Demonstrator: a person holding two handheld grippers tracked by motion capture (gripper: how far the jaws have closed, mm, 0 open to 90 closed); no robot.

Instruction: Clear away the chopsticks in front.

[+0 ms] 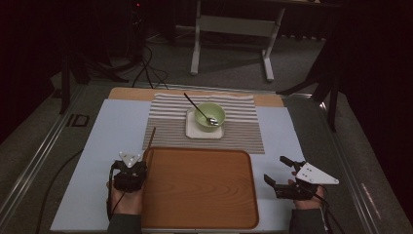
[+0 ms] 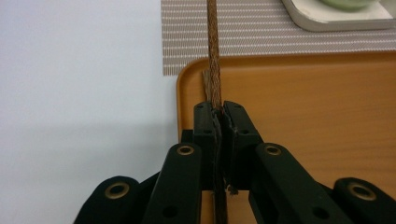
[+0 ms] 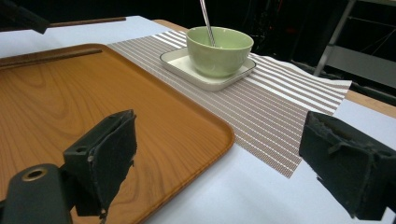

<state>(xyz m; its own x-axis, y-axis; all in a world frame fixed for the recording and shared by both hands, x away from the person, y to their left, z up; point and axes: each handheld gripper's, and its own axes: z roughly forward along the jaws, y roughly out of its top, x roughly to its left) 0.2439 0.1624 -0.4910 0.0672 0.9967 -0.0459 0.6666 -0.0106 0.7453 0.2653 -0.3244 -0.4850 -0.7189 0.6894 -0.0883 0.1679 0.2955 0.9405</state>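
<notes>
Black jaws of the left gripper (image 2: 218,122) are seen pressed nearly together on a thin brown stick (image 2: 214,51), probably chopsticks, which is clamped near its end and runs straight ahead of the jaws. Directly beneath and to the right of that gripper the near-left corner of the wooden tray (image 2: 303,116) is found, and the stick's far end reaches out over the striped mat (image 2: 261,32) beyond it. Farther ahead and to the right, a green bowl (image 1: 210,116) with a spoon (image 1: 197,108) in it is set on a white plate (image 1: 194,130) resting on the mat. Across the tray, the right gripper (image 1: 278,170) is held with its jaws spread wide and nothing between them. The step in hand is judged to be the carrying of the stick towards the tray. For the next move, the stick would need to be brought fully over the tray floor, lowered until flat, and only then let go, so that it is not left lying across the rim.
</notes>
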